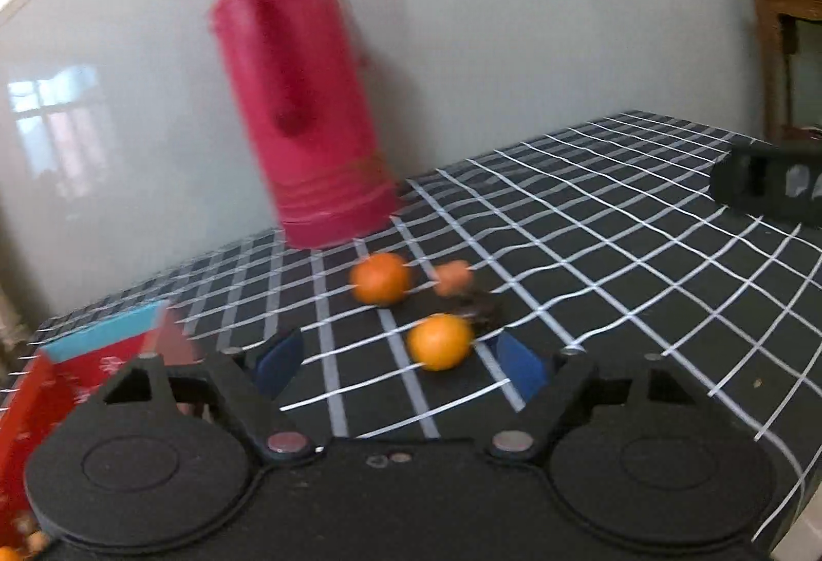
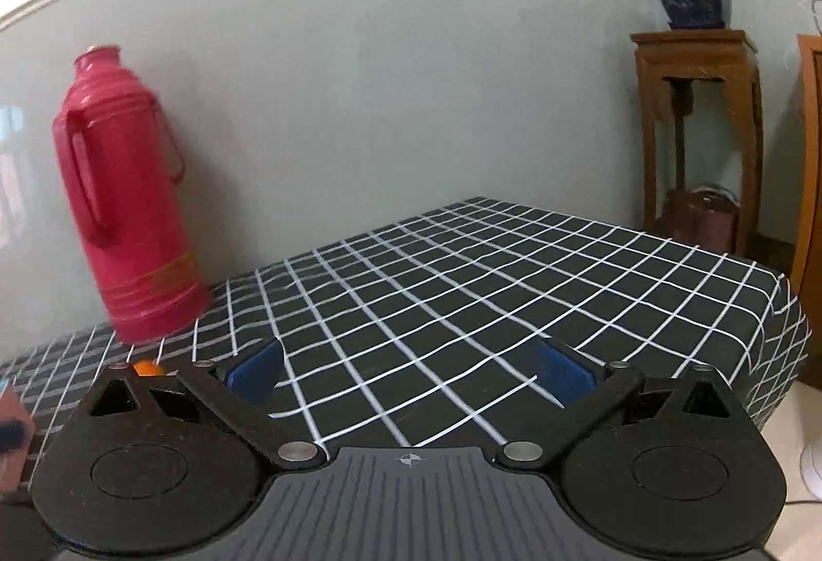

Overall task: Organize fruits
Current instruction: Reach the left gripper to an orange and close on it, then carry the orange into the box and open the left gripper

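Behind the right gripper's [image 2: 408, 373] black linkage an orange fruit [image 2: 148, 368] is mostly hidden. That gripper gapes wide over bare black-and-white checked worktop [image 2: 462, 283], holding nothing. The left gripper [image 1: 398, 363] stands open, empty; a round orange mandarin [image 1: 441, 341] lies just ahead, another [image 1: 381, 278] beyond, near the blurred red plastic thermos [image 1: 303, 109].

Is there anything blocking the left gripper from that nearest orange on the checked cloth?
Nothing visible does. The nearest orange lies just ahead of the open left gripper, only bare tablecloth between. A dark scrap sits behind it.
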A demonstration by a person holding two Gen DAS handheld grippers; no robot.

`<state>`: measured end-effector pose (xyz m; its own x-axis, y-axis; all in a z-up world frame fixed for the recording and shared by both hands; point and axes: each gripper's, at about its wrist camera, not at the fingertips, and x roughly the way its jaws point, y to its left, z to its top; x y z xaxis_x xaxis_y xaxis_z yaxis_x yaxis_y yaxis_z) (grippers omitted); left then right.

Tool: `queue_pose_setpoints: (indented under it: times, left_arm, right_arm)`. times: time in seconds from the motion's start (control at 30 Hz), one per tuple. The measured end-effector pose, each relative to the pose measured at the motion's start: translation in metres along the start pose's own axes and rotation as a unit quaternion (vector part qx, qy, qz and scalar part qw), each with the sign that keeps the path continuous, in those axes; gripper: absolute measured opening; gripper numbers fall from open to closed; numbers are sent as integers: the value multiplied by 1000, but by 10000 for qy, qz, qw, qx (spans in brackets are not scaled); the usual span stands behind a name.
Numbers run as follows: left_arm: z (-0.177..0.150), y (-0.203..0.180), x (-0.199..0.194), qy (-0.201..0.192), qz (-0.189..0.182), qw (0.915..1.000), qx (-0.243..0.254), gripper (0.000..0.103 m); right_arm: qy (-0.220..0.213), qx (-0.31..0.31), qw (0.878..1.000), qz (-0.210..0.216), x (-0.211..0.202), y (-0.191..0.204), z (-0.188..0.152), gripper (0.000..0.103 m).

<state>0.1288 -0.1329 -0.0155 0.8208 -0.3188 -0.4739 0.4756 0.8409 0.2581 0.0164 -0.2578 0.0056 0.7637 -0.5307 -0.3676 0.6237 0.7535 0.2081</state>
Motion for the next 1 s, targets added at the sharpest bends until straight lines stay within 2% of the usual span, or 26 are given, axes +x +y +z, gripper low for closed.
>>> queue_pose_setpoints:
  times: [0.17, 0.23, 0.33, 0.4, 0.47, 0.57, 0.77, 0.9, 1.0]
  left_arm:
    - [3, -4, 27, 212, -140, 9996, -117, 66]
    - [5, -4, 38, 312, -250, 9991, -167, 61]
    - [4, -3, 50, 510, -489, 9970, -301, 48]
    - [3, -3, 56, 621, -630, 9955, -350, 34]
    - [2, -5, 61, 671, -583, 9955, -340, 24]
    - [1, -4, 60, 651, -582, 9955, -374, 24]
    - [3, 1, 42, 415, -300, 9977, -445, 24]
    - [2, 13, 23, 122, 240, 9982, -538, 24]
    - [2, 27, 11, -30, 704, 9950, -706, 24]
  right_arm:
    - [-60, 193, 9998, -86, 0, -14, 8, 103]
    - [-40, 287, 9995, -83, 2, -19, 10, 103]
    - [25, 425, 9990, -100, 4, -25, 13, 103]
    - [95, 508, 9986, -72, 6, -26, 15, 103]
    - [109, 565, 9983, -46, 5, -26, 15, 103]
    - [98, 530, 9985, 1, 5, -22, 16, 103]
    - [129, 522, 9985, 71, 6, -19, 15, 103]
    - [132, 472, 9987, 131, 7, -15, 14, 103]
    - [139, 412, 9989, 173, 7, -11, 13, 103]
